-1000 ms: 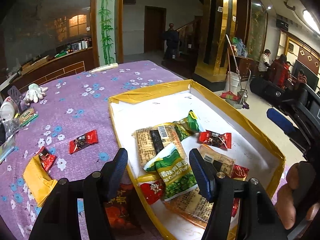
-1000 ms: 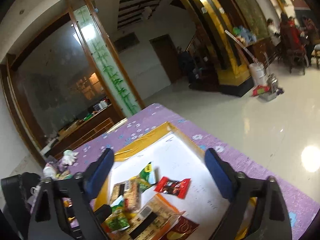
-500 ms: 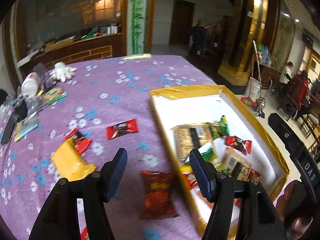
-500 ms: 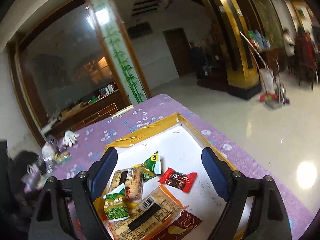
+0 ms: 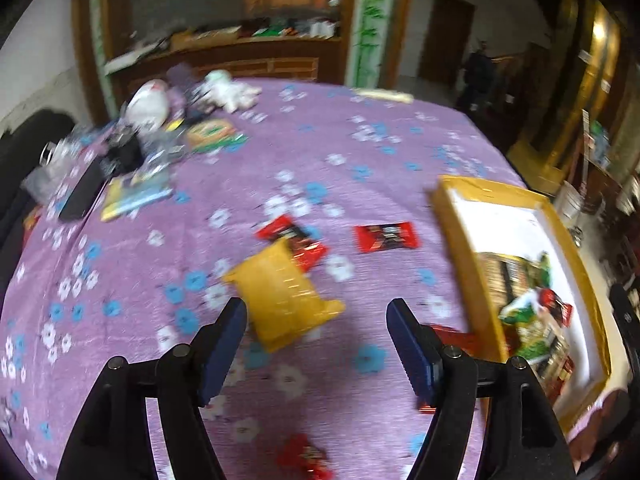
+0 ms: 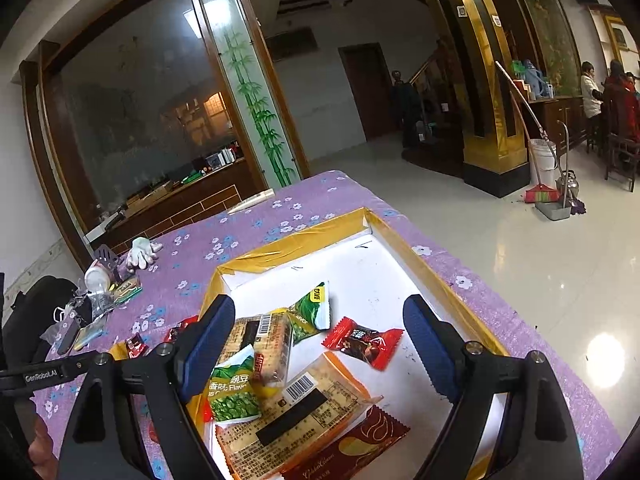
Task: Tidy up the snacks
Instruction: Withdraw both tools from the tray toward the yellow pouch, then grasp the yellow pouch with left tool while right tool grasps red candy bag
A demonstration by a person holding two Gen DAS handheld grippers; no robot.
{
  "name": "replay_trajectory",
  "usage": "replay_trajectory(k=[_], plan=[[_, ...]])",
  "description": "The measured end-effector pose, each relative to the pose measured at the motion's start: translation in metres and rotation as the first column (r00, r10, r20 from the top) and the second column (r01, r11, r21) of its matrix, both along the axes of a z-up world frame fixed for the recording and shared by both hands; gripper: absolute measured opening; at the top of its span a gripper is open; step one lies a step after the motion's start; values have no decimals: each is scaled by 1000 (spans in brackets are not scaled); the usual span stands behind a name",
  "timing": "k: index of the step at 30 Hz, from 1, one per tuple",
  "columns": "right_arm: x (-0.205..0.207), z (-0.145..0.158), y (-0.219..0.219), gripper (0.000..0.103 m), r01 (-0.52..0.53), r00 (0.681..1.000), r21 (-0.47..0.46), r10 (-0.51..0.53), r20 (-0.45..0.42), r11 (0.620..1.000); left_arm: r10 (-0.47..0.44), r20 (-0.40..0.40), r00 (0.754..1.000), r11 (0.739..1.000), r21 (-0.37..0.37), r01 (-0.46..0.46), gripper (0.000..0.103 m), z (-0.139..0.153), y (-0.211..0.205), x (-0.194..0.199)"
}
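The yellow packet [image 5: 282, 294] lies on the purple cloth [image 5: 140, 260], just ahead of the left gripper [image 5: 316, 344] and a bit left, long side slanting. Its jaws are opening, holding nothing. The right gripper [image 6: 318, 354] hangs wide and empty over the box [image 6: 436, 284], farther away.

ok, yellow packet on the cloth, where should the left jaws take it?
Across its short width at mid-body, coming down from above. The yellow packet lies flat and slanted, so roll the left gripper, whose jaws are opening and empty, to match. Avoid the far end: it overlaps a red candy.
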State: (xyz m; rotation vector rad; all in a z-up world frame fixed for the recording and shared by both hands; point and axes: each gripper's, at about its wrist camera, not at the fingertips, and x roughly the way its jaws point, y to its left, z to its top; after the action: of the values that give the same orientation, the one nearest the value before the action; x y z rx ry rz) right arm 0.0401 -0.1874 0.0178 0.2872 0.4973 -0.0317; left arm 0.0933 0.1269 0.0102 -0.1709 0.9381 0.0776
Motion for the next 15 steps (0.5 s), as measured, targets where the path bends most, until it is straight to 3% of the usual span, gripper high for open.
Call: replay_trajectory(k=[3,7,13,15], plan=[[0,-1,-2,86,4,1000,13,-4,-8,1000,50,-63,997,997,-61,-54,76,-9,23,7],[2,-2,-6,86,-4,1000,40,5,-19,999,117,-138,984,974,-179,-140,76,-23,56,18],[1,-2,-5,86,-10,1000,38,11,-17,999,123,-180,976,962,-220,-162,76,-33,59,39],[1,-3,-5,86,-14,1000,39,15,-18,999,111,-184,977,970,-194,-147,76,-37,50,48]])
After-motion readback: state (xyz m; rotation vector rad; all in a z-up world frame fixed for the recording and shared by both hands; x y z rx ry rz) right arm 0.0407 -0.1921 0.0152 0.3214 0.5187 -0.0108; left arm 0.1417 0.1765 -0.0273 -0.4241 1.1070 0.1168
